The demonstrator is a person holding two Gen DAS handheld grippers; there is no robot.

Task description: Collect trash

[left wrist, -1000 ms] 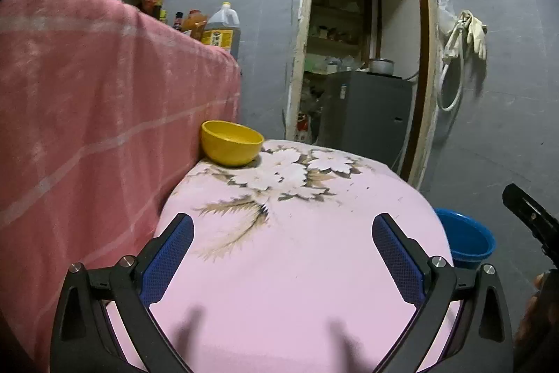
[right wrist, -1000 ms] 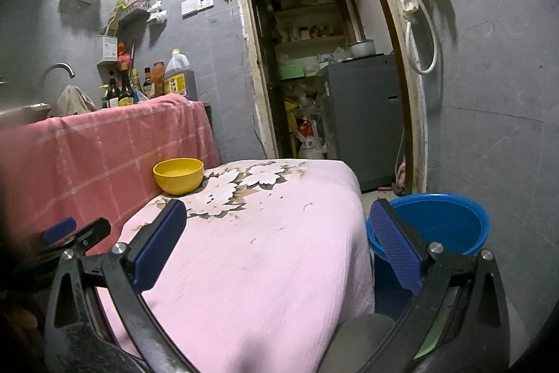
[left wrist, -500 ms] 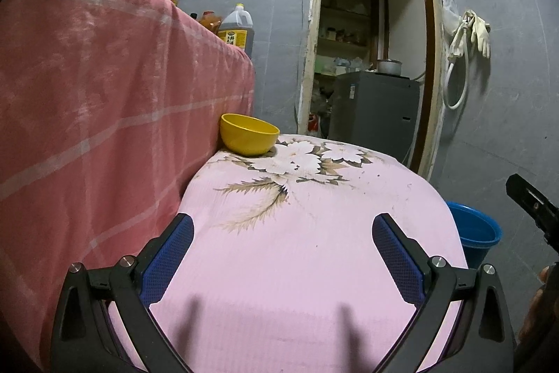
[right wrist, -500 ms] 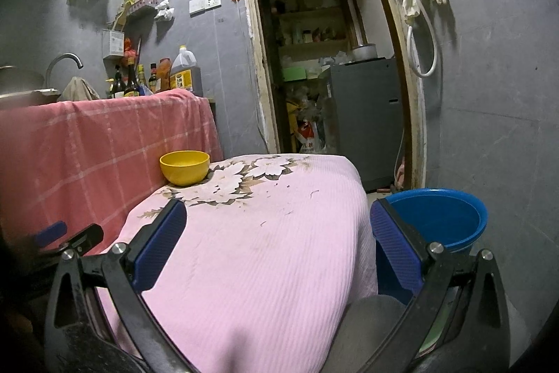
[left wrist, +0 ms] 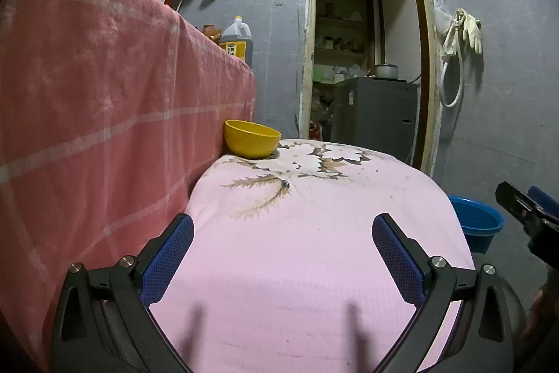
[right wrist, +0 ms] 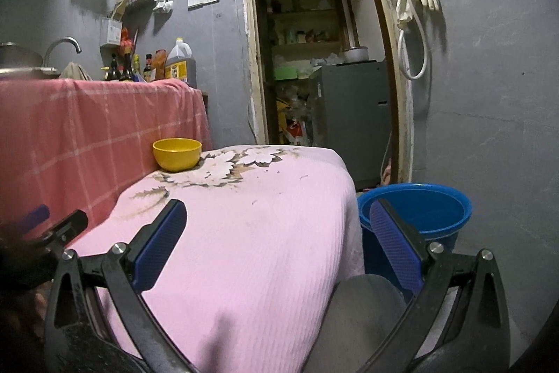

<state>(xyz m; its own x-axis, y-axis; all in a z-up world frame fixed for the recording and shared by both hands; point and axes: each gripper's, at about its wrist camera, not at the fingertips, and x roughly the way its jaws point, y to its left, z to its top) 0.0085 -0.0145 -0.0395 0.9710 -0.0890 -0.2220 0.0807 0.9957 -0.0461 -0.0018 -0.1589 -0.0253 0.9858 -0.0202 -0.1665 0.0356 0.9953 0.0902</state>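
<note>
A table under a pink flowered cloth [left wrist: 314, 233] [right wrist: 244, 233] fills both views. A yellow bowl [left wrist: 251, 143] [right wrist: 177, 153] stands at its far left corner. Small dark specks lie on the cloth [right wrist: 303, 177]; I cannot tell what they are. A blue bucket [right wrist: 415, 210] [left wrist: 477, 222] stands on the floor right of the table. My left gripper [left wrist: 283, 245] is open and empty above the near cloth. My right gripper [right wrist: 279, 233] is open and empty over the table's right edge, its right finger in front of the bucket. The right gripper also shows at the right edge of the left wrist view [left wrist: 527, 208].
A counter draped in a red checked cloth [left wrist: 104, 110] [right wrist: 87, 128] rises along the table's left side, with bottles and an oil jug [right wrist: 180, 63] on it. An open doorway [left wrist: 363, 58] with a grey cabinet lies beyond the table. Gloves and a hose [right wrist: 415, 6] hang on the right wall.
Both grippers have sunk lower and drawn back a little, so the table looks flatter and the counter cloth taller. Both stay open and empty.
</note>
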